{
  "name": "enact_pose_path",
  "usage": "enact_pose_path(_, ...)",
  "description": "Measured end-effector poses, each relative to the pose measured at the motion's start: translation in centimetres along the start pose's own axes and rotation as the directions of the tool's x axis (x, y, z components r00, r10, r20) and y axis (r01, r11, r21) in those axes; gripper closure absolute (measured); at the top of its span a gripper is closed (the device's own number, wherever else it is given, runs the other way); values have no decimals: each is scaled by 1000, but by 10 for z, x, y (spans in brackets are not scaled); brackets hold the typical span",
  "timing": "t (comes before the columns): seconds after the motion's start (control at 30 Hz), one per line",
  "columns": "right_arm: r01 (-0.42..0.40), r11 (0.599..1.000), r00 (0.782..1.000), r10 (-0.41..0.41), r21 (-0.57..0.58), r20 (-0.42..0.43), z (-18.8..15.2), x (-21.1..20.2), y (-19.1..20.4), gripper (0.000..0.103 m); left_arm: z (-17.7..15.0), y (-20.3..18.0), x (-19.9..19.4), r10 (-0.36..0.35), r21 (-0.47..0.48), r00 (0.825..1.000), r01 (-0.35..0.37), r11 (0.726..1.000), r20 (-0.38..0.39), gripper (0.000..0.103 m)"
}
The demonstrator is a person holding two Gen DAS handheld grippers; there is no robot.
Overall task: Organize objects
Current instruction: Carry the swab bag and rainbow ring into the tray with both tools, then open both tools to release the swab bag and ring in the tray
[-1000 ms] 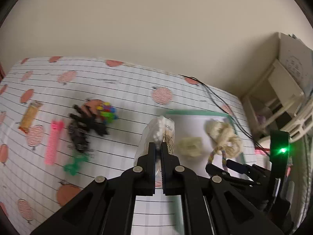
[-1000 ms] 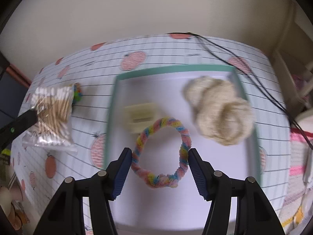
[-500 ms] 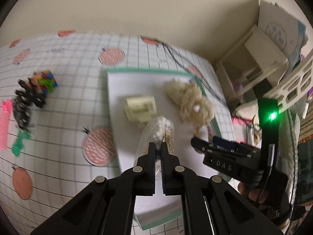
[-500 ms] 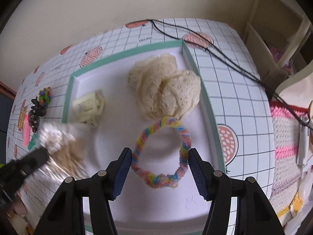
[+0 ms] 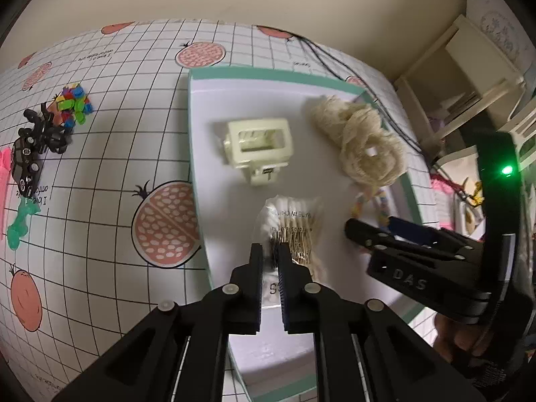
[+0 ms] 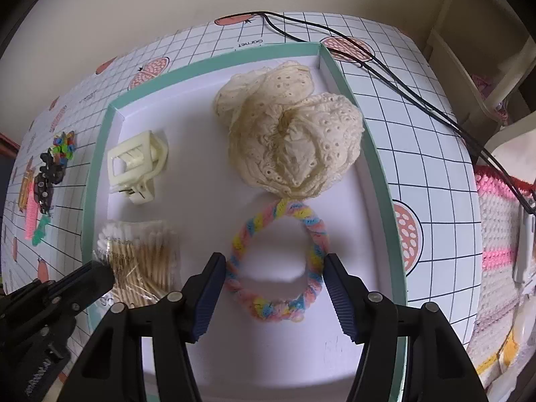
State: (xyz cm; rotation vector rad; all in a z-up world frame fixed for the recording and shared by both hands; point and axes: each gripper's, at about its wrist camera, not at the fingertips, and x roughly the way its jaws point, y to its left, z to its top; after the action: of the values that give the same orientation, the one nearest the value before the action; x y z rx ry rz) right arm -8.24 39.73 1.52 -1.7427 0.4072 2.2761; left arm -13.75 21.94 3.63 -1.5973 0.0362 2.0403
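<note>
The left gripper (image 5: 270, 257) is pinched narrow on a clear packet of wooden cotton swabs (image 6: 140, 256), which seems to rest on the near-left floor of the white, teal-rimmed tray (image 6: 355, 100) on the bench. The right gripper (image 6: 273, 268) stands wide around a pastel braided ring (image 6: 276, 261), near a cream lace scrunchie (image 6: 291, 137).

We could not read the print on the cotton swab bag (image 5: 291, 231), its lower end hidden behind the left tongs (image 5: 270, 254). The right tongs (image 5: 375, 231) covered most of the braided ring (image 5: 360, 202) at centre right. At far left, the pink comb (image 5: 2, 187) was cut off.
</note>
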Motion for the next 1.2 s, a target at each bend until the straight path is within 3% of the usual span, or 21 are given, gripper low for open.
enact_pose_path(0.43, -7, 1000, 1000, 7, -3, 14, -1, -7, -1, 32, 2, 6, -8, -24, -14, 999, 24, 1000, -35, 88)
enact_pose_path(0.67, -4, 1000, 999, 5, -7, 38, 5, -22, -2, 32, 8, 6, -30, -17, -11, 1000, 17, 1000, 19, 83)
enact_pose_path(1.03, -31, 999, 996, 33, -32, 77, 11, -38, 18, 32, 16, 24, -41, 124, -32, 987, -121, 992, 100, 81)
enact_pose_path(1.2, -39, 999, 996, 42, -31, 84, 14, -34, 25, 31, 17, 36, -36, 170, -61, 980, -164, 985, 103, 62)
